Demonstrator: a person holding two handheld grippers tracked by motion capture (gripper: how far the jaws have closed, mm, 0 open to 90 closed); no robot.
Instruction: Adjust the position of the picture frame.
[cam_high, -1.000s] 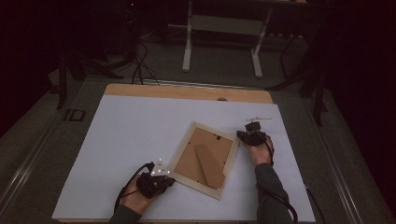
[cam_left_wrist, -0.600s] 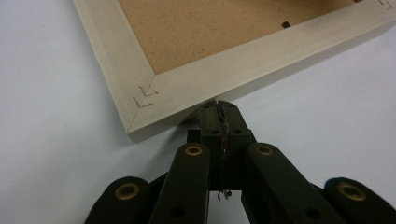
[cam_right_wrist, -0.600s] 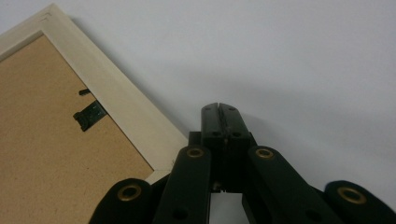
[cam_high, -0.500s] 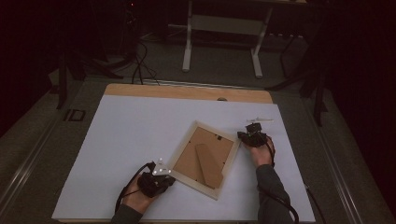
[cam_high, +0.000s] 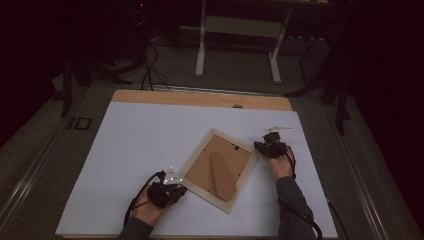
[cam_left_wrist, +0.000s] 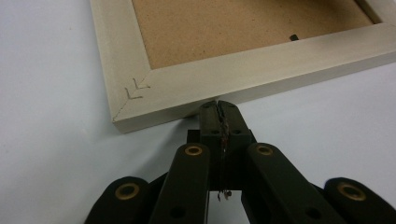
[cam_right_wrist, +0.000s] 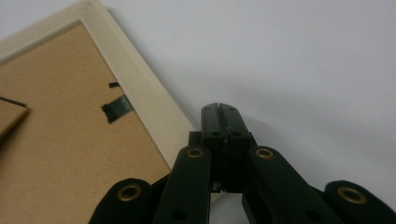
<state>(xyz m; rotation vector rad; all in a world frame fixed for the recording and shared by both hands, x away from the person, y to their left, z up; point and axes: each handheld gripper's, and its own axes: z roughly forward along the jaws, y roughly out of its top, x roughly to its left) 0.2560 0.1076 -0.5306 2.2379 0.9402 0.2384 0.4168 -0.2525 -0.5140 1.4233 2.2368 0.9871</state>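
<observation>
A picture frame (cam_high: 219, 170) lies face down on the white table (cam_high: 130, 150). The left gripper (cam_left_wrist: 218, 108), jaws pressed together and empty, touches its edge. The right gripper (cam_right_wrist: 219, 111), likewise closed on nothing, sits just beside the frame.

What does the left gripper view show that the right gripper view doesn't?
Left gripper view: a mitred corner of the pale wooden picture frame with a metal V-shaped staple, the closed left gripper at the frame's edge. Right gripper view: a small black retaining tab on the brown fibreboard backing, beside the closed right gripper. Both: frame, backing, white tabletop.
</observation>
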